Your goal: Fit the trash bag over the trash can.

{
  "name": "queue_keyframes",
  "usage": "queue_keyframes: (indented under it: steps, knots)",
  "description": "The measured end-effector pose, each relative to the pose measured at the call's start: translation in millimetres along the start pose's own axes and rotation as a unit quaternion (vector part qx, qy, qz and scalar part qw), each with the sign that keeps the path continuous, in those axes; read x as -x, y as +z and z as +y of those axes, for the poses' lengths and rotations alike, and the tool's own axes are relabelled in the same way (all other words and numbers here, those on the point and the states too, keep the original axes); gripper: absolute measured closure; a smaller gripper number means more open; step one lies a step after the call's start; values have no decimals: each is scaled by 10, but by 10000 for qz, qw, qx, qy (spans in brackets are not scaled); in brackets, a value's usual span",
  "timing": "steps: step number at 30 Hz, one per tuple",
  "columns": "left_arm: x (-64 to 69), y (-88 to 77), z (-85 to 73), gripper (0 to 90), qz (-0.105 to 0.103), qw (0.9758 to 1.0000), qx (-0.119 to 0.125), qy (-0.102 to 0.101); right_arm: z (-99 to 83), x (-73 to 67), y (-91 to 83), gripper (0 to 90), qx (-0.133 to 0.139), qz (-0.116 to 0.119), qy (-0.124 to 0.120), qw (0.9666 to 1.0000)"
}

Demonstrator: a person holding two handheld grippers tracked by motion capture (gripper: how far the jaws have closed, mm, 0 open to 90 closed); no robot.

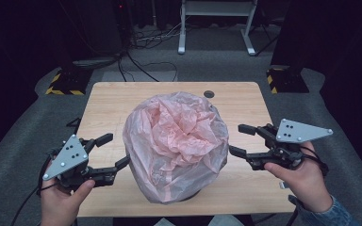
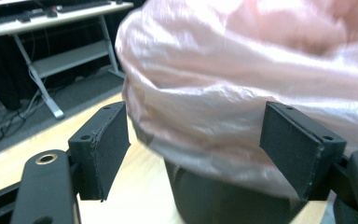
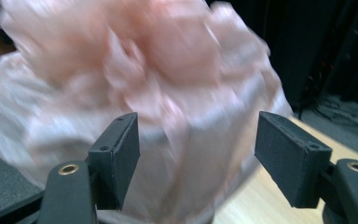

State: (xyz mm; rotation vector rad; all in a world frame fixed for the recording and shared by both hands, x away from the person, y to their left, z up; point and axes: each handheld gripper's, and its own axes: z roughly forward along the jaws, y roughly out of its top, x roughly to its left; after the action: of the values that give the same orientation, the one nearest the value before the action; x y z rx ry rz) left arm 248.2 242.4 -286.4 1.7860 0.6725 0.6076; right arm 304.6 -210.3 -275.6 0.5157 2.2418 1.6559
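A crumpled pink translucent plastic bag [image 1: 176,141] is draped over a dark round container [image 1: 191,195] in the middle of the wooden table [image 1: 113,101]. My left gripper [image 1: 118,150] is at the bag's left side, open, with its near jaw tip close against the film. In the left gripper view the bag [image 2: 242,70] hangs over the container's black wall [image 2: 214,200], and the pads [image 2: 114,149] stand wide apart. On the bag's right side my right gripper [image 1: 237,139] is open too. Its view looks at the blurred bag [image 3: 144,70], with nothing pressed between the pads [image 3: 286,158].
A small dark round cap [image 1: 209,93] sits in the table near its far edge. Beyond the table stand a white desk frame [image 1: 217,28], floor cables [image 1: 141,61] and two yellow-and-black striped bases [image 1: 66,84] [image 1: 283,80]. Grey carpet surrounds the table.
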Motion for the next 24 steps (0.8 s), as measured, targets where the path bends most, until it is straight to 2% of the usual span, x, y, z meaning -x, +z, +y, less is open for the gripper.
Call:
queue_keyframes:
  steps: [6,8,10,13,15,18,21,24]
  knots:
    - [21,-24,179,236,-17,9997,165,151,167,-149,162,307,8,332,-190,9993]
    - [4,-39,201,235,-17,9996,248,118,181,-184,221,307,-12,422,-219,9989]
    - [-8,-5,222,235,-76,9996,271,92,188,-203,285,307,-48,451,-231,9987]
    - [-2,111,266,233,-195,9994,220,157,196,-205,392,325,-118,436,-261,9986]
    - [-1,201,295,232,-333,9991,198,145,208,-199,450,452,-204,507,-319,9980]
    - [15,323,318,207,-448,9987,28,241,229,-206,506,637,-280,622,-431,9967]
    - [32,392,298,190,-528,9981,-31,302,240,-223,543,726,-283,629,-551,9961]
    - [42,423,268,190,-523,9978,-72,392,238,-238,569,769,-265,652,-570,9959]
